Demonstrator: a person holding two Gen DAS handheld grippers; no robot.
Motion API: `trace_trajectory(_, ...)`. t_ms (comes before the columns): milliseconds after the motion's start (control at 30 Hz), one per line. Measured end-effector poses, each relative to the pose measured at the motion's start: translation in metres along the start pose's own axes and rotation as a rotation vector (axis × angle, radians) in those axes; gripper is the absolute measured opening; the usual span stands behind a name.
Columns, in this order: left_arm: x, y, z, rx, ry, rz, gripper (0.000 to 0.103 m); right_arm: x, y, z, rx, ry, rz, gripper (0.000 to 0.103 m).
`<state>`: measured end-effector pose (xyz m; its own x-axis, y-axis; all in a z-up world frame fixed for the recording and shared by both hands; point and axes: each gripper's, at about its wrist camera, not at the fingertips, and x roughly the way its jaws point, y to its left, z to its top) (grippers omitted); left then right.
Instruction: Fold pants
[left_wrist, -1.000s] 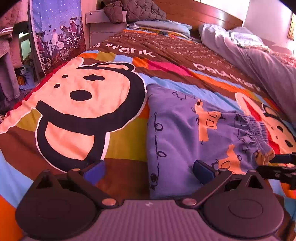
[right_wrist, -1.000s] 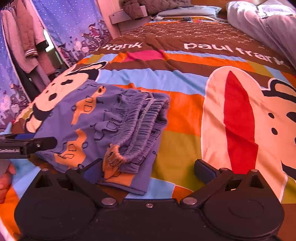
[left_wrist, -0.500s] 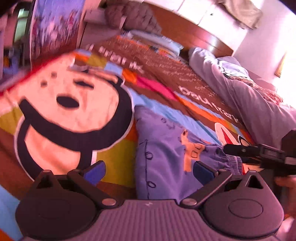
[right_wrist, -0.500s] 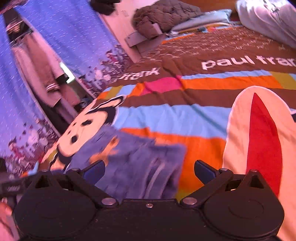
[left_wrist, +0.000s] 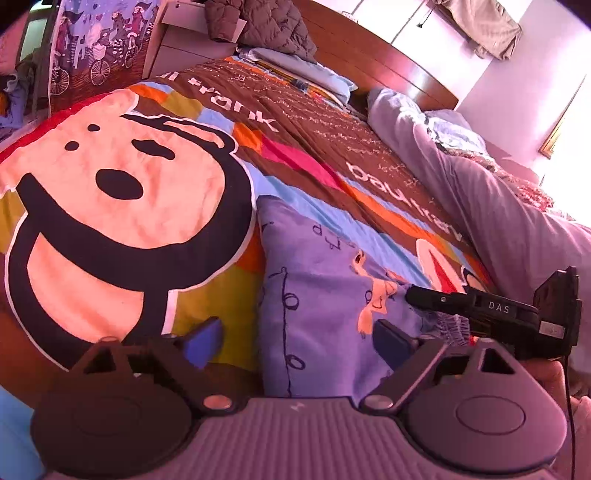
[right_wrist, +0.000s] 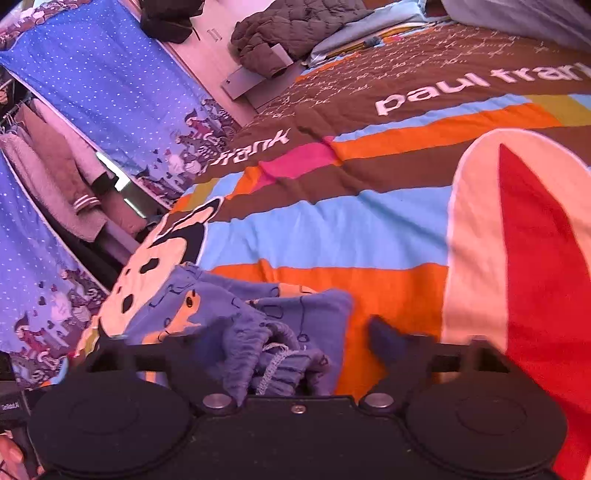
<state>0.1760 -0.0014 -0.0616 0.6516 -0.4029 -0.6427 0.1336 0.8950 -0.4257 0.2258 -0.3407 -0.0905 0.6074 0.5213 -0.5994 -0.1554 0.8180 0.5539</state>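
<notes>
Leftmost in the left wrist view, the left hand-held gripper (left_wrist: 295, 339) stands with its blue-padded fingers (left_wrist: 205, 341) spread wide and nothing between them. One finger is over the bedspread (left_wrist: 122, 206), on the big cartoon face, and the other is over the pants (left_wrist: 317, 295). These purple pants, printed with orange figures, lie folded on the bed, just right of the cartoon face and close in front of both grippers. Their gathered elastic waistband (left_wrist: 448, 326) sits at the right end of the bundle. Further right in that view, the right hand-held gripper (left_wrist: 413, 295) reaches in from the side, its dark tip over the waistband end of the pants; whether it touches the cloth cannot be told.

From the right wrist view, the right hand-held gripper (right_wrist: 295, 343) is also spread wide, gripping nothing. The pants (right_wrist: 207, 310) lie at lower left, with the bunched waistband (right_wrist: 280, 354) between the fingers and close to the left one (right_wrist: 210, 339). The right finger hangs over an orange stripe of the bedspread (right_wrist: 332, 229). At the head of the bed lie a brown quilted jacket (right_wrist: 295, 26) and a grey duvet (left_wrist: 498, 206).
</notes>
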Motion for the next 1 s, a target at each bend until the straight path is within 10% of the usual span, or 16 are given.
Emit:
trace_trajectory(400,0.001,-0.012,-0.005,0.071,0.029,0.064,0.028,-0.004,0.023,-0.012,-0.055,-0.050,-0.060,0.028)
trace_trajectory(700,-0.008,-0.040,0.004,0.177,0.032,0.164,0.019,-0.011,0.088,-0.026,-0.387,-0.166,-0.245,0.024)
trace_trajectory(1000,-0.006,-0.038,0.057,0.264,-0.106,0.230,0.019,0.000,0.113,0.023,-0.435,-0.291,-0.166,0.022)
